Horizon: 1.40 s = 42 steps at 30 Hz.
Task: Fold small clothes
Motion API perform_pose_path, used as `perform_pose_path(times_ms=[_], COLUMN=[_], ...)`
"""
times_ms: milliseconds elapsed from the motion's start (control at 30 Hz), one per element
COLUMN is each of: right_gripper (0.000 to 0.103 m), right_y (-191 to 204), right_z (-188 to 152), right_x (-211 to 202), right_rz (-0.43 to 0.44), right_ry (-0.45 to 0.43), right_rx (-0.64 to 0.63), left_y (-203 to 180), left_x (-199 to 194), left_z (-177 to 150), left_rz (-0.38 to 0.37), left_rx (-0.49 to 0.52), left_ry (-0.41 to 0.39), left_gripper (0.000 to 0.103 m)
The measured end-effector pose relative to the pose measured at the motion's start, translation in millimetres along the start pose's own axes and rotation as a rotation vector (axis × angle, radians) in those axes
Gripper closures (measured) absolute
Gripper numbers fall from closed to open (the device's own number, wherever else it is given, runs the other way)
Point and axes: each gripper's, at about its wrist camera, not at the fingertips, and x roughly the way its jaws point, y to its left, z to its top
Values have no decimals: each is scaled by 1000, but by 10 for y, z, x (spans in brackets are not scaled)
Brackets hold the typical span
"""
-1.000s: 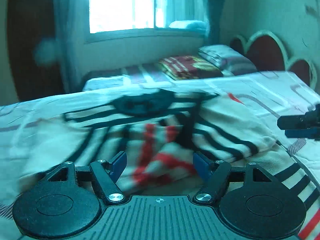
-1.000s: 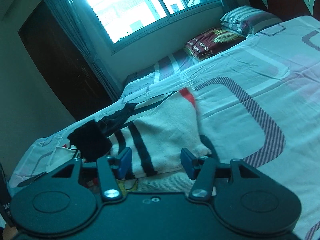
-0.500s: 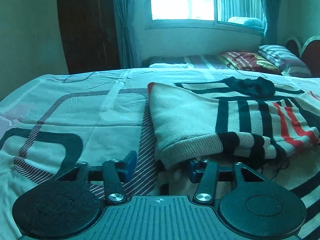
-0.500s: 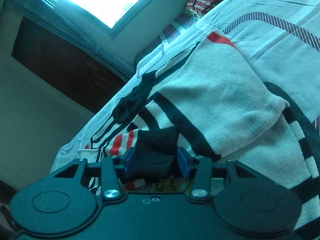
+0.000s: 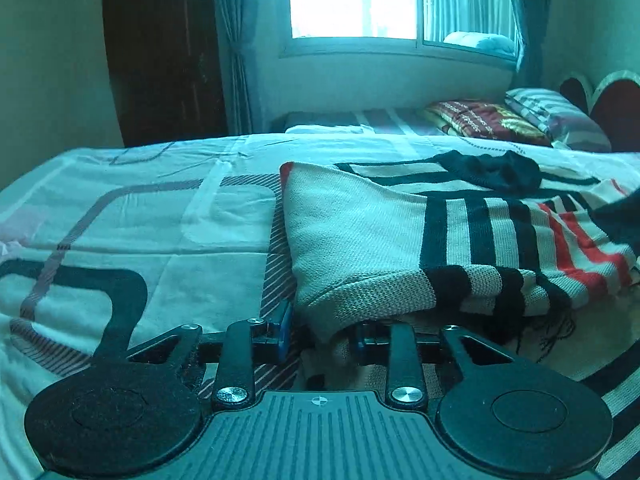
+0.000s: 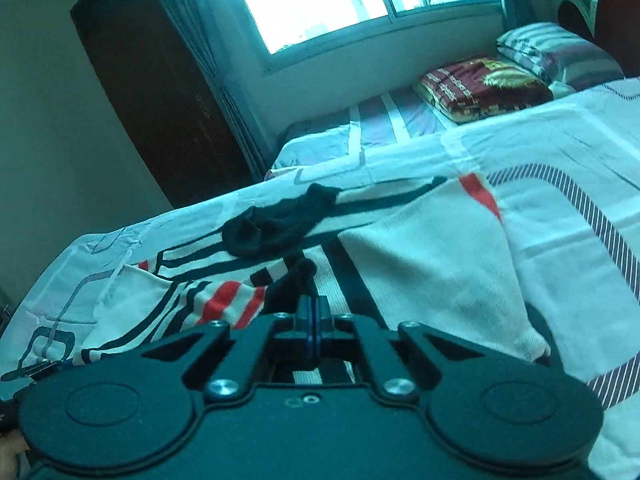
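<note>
A cream knit sweater (image 5: pixel 360 240) with black and red stripes lies partly folded on the bed. My left gripper (image 5: pixel 322 334) is open, its jaws on either side of the sweater's near ribbed corner. In the right wrist view the sweater (image 6: pixel 432 264) spreads ahead. My right gripper (image 6: pixel 313 320) is shut on a black cuff (image 6: pixel 292 280) of it. A small black garment (image 5: pixel 496 170) lies bunched on the sweater's far side; it also shows in the right wrist view (image 6: pixel 276 224).
The bed sheet (image 5: pixel 160 224) is white with grey and dark loop patterns. A second bed with a red patterned pillow (image 5: pixel 484 120) and a striped pillow (image 5: pixel 556 114) stands by the window. A dark wardrobe (image 5: pixel 160 48) is at the back left.
My right gripper has closed on the black cuff it had between its jaws. My left gripper has crept closer to the sweater's near corner and remains open.
</note>
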Motion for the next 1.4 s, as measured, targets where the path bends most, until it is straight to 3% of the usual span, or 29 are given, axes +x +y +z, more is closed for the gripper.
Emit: perform_pose_path(times_ms=[67,133,200,233,300,467,533,600,633,667,867,933,967,1000,1267,1400], right_gripper=[101,101,91,82,79,59,60,70,88,98,99,99,99,99,98,92], right_y=[-10,-106,-262,-328,-428,-629,-597,-444,-337,-243,46,-20,-107,-148,-150,-184], right_z=[75,81,18,-37,-150,-241,-241,-214,-192,-169,16,-45,-96,-148,-236,-169], right_x=[-77,-65,88,119,55,68,219,328,350,359,-165,35,197,253,250,155], right_rz=[-25,-24,-2,8,49,111,112,52,14,-6,-37,-103,-116,-111,-89,-101], right_ry=[-49,-30,73,100,84,71,138,171,172,170,-81,-3,72,93,92,63], right_rx=[-31,-9,67,108,198,408,407,289,203,121,-168,-199,-175,-163,-144,-117], left_y=[17,-3,-8,-5,-2,20,16,15,16,16,92,94,98,104,80,218], left_x=[-7,-2,-8,-16,-26,-17,-13,-14,-14,-15,-12,0,3,4,-68,-193], left_z=[-9,-32,-50,-44,-40,-57,-65,-65,-66,-69,-90,-90,-89,-89,-113,-160], left_rz=[-7,-11,-8,-9,-13,-24,-22,-21,-22,-23,-44,-47,-49,-52,-47,-60], left_rx=[-8,8,16,16,20,15,15,13,13,14,-21,-19,-23,-25,2,-51], left_ry=[4,21,18,20,22,27,24,23,22,20,17,18,19,20,-21,8], left_gripper=[73,73,73,73,73,73,73,73,73,73,78,78,78,78,78,78])
